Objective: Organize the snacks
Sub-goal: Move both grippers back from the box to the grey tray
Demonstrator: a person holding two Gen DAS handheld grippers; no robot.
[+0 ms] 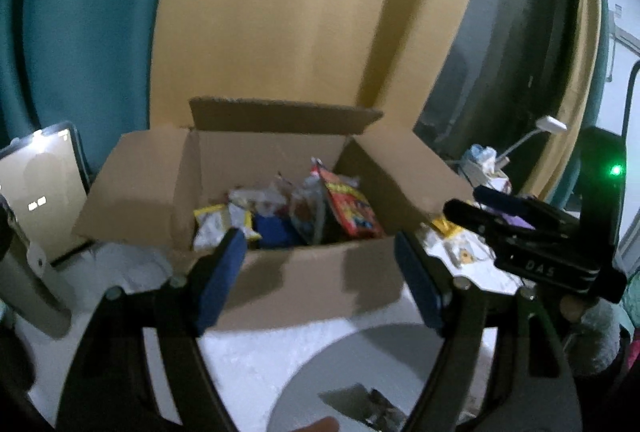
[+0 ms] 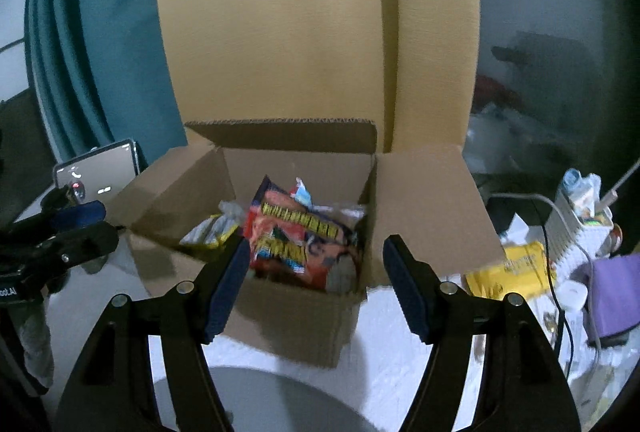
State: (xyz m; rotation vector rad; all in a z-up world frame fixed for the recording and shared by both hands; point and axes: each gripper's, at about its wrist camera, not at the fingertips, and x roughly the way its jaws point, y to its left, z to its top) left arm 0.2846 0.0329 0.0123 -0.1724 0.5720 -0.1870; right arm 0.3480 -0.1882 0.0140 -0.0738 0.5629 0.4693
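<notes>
Most snack packets (image 2: pixel 296 232) already sit in the cardboard box (image 2: pixel 288 316), 1 yellow packet (image 2: pixel 508 268) seems left outside, and both the left gripper (image 1: pixel 320 272) and right gripper (image 2: pixel 308 284) are spread, empty.

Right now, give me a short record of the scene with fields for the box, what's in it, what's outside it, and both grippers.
container: open brown cardboard box, flaps up
inside: red and yellow snack packet, yellow and white packet
outside: yellow packet on the white surface, right of box
left gripper: open, empty
right gripper: open, empty
</notes>
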